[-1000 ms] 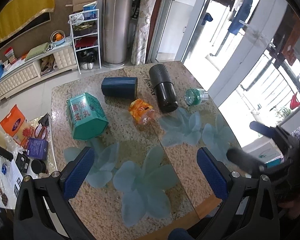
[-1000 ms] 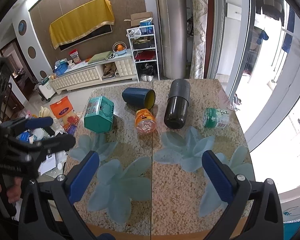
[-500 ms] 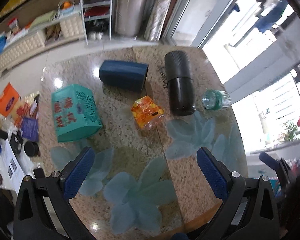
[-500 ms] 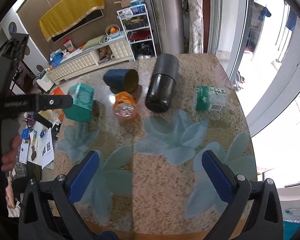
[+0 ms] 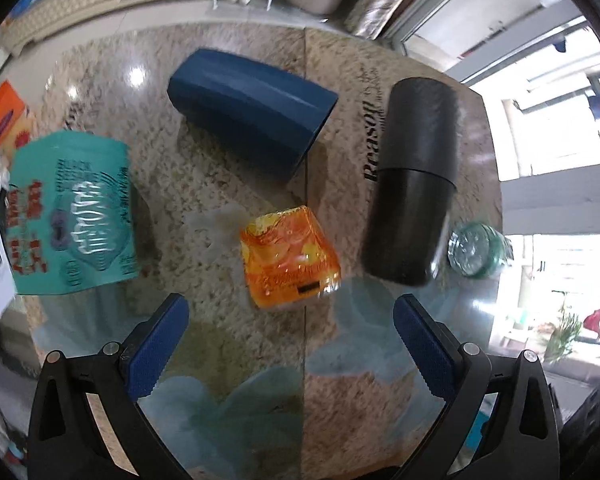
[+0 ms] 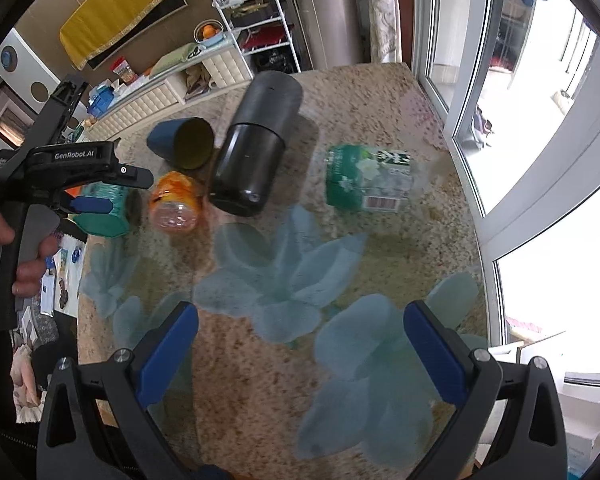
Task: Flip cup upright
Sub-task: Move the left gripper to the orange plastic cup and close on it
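You held the left gripper [image 5: 290, 336] low over the granite table [image 5: 228, 184] with its blue pads spread wide and nothing between them, which reads as lining up for the cup rather than gripping anything yet. The dark blue cup [image 5: 252, 114] lay on its side toward the far part of the table, its mouth turned toward the black flask [image 5: 414, 184] lying just beside it, so its side wall was the part facing you. Directly ahead of your left jaws, though, sat the orange bottle [image 5: 290, 258] (also toppled, nearer than the cup), and I judge you would have had to reach past it or come in from the teal tin's [image 5: 70, 212] side. The right gripper [image 6: 300, 340] hung back over the near edge, pads likewise apart and empty, probably waiting as a spare hand; from it the cup [image 6: 182, 142] showed its olive interior, and the green-labelled bottle [image 6: 368, 182] lay apart on the window side. Compared with a second earlier, your left gripper had dropped and pushed forward a good deal, so the cup and its neighbours filled much more of its view, while the right had come in less and neither had changed its opening.
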Demonstrator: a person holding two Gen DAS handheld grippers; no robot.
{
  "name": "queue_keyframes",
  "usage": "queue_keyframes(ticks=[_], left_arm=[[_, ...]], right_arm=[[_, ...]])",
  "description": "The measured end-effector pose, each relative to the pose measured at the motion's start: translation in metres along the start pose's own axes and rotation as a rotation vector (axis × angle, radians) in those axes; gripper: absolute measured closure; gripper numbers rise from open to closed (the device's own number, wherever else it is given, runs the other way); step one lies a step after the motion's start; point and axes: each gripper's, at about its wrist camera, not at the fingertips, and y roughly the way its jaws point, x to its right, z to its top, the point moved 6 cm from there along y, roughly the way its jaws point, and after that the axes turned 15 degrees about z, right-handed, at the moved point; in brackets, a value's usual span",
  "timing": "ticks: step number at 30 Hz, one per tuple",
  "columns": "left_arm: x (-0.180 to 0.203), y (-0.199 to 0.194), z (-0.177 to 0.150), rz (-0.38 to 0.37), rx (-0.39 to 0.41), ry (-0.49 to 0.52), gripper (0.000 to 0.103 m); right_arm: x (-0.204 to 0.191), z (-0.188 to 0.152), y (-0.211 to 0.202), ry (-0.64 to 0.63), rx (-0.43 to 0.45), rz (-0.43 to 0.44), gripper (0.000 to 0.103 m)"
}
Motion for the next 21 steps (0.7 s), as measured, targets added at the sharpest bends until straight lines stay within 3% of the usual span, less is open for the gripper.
queue_keyframes(ticks=[14, 19, 21], left_arm=[[0.004, 0.066, 0.018, 0.125, -0.115, -0.078, 0.000], [0.006, 0.082, 0.020, 0.136, -0.117, -0.088, 0.000], [0.009, 0.087, 0.020, 0.143, -0.118, -0.079, 0.012]], right_arm=[[0.044, 0.005, 0.003, 0.040, -0.035, 0.037, 0.000], [0.057, 0.003, -0.003, 0.073, -0.025, 0.035, 0.000], [0.059, 0.003, -0.005, 0.078, -0.020, 0.032, 0.000]])
